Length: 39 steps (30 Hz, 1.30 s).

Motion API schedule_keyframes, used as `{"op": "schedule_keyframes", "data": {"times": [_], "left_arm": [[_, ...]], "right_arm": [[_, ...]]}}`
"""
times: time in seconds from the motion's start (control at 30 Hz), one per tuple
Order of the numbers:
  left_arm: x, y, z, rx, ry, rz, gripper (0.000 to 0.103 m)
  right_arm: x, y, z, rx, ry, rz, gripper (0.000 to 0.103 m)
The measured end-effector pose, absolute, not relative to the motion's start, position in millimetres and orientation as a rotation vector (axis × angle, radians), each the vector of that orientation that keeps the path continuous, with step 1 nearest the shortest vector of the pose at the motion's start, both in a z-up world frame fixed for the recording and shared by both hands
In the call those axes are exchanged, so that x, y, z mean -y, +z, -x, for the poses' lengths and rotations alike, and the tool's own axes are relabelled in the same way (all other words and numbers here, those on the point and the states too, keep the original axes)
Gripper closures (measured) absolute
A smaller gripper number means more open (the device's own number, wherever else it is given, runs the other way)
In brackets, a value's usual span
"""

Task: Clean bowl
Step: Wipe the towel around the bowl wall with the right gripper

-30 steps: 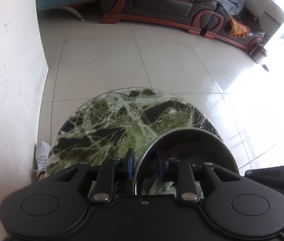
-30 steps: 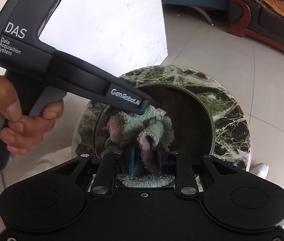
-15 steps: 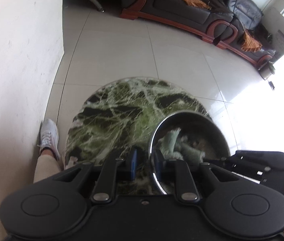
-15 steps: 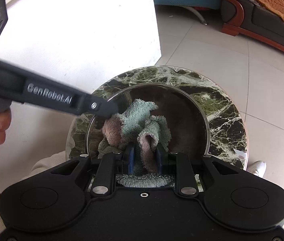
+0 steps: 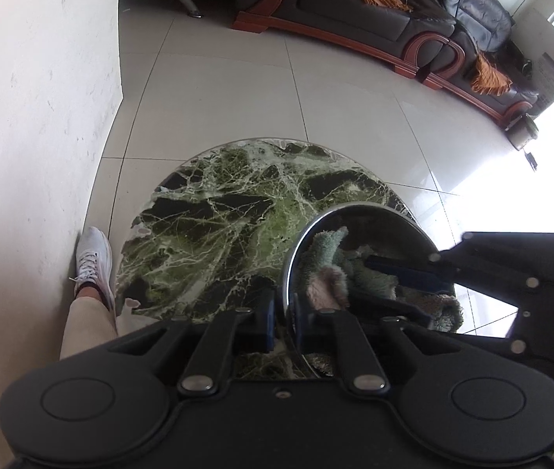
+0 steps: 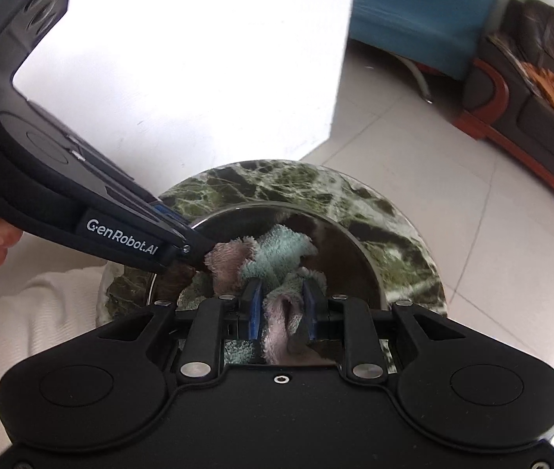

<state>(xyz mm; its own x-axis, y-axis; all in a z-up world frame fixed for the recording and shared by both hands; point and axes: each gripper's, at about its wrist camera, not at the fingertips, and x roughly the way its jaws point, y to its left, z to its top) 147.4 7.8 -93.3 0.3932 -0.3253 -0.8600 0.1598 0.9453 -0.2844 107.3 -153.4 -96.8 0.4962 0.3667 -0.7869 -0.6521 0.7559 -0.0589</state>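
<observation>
A shiny steel bowl [image 5: 378, 226] is held tilted over the round green marble table [image 5: 230, 226]. My left gripper [image 5: 284, 314] is shut on the bowl's near rim, one finger inside and one outside. My right gripper [image 6: 280, 303] is shut on a fluffy green and pink cloth [image 6: 277, 250] and presses it inside the bowl [image 6: 339, 250]. In the left wrist view the right gripper [image 5: 406, 273] reaches into the bowl from the right with the cloth [image 5: 327, 269]. In the right wrist view the left gripper [image 6: 190, 244] grips the rim at the left.
A white wall [image 5: 22, 117] stands close on the left. A white shoe and leg [image 5: 91, 269] are beside the table. A dark leather sofa [image 5: 394, 19] with orange throws and a teal seat [image 6: 413, 11] stand across the tiled floor [image 5: 257, 90].
The bowl has shifted right and tilted in the left wrist view. The right gripper with the cloth has moved deeper into the bowl. The cloth has bunched toward the left rim.
</observation>
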Motion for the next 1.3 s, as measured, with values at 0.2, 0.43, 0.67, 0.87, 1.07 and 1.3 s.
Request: {"op": "schedule_keyframes", "data": {"times": [0.2, 0.43, 0.67, 0.87, 1.07, 1.3], "left_arm": [[-6, -90, -149, -1.131, -0.306, 0.164, 0.094], [-2, -93, -152, -1.139, -0.307, 0.154, 0.094], [-2, -96, -152, -1.146, -0.315, 0.147, 0.093], [-2, -100, -153, -1.142, -0.317, 0.152, 0.093], [-3, -100, -153, -1.145, -0.323, 0.148, 0.093], [-3, -100, -152, -1.147, -0.324, 0.142, 0.093]], "right_arm": [[167, -99, -112, -0.875, 0.575, 0.407, 0.087], [176, -101, -98, -0.960, 0.636, 0.272, 0.091], [165, -96, -114, -0.892, 0.621, 0.290, 0.091], [176, -100, -112, -0.919, 0.594, 0.340, 0.091], [186, -86, -92, -0.912, 0.598, 0.268, 0.081], [191, -70, -96, -0.906, 0.627, 0.153, 0.065]]}}
